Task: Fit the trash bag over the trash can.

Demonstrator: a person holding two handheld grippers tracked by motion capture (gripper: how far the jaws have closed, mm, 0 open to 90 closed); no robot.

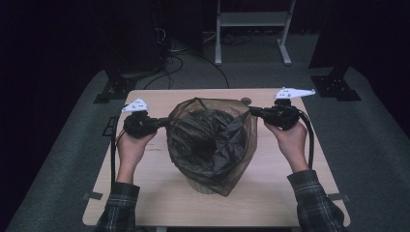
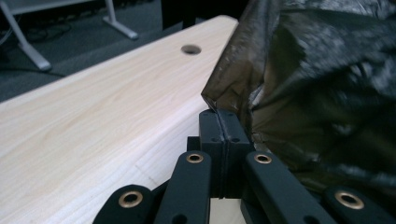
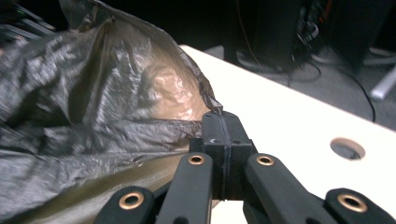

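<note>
A dark, thin plastic bag point(image 1: 211, 142) stands open-mouthed in the middle of the wooden table point(image 1: 270, 198), draped over a pale round container that peeks out at its base. My left gripper point(image 1: 167, 121) is shut on the bag's left rim; in the left gripper view the jaws point(image 2: 219, 116) pinch a fold of the bag point(image 2: 322, 79). My right gripper point(image 1: 251, 111) is shut on the right rim, and the right gripper view shows the film point(image 3: 93, 107) caught between the closed jaws point(image 3: 220, 120). The rim is held stretched between the two grippers.
A round cable hole point(image 1: 246, 101) sits near the table's far edge, also seen as the hole point(image 2: 190, 49) and the hole point(image 3: 347, 148). Beyond the table are a white metal frame point(image 1: 251, 21), black stands and cables on grey carpet.
</note>
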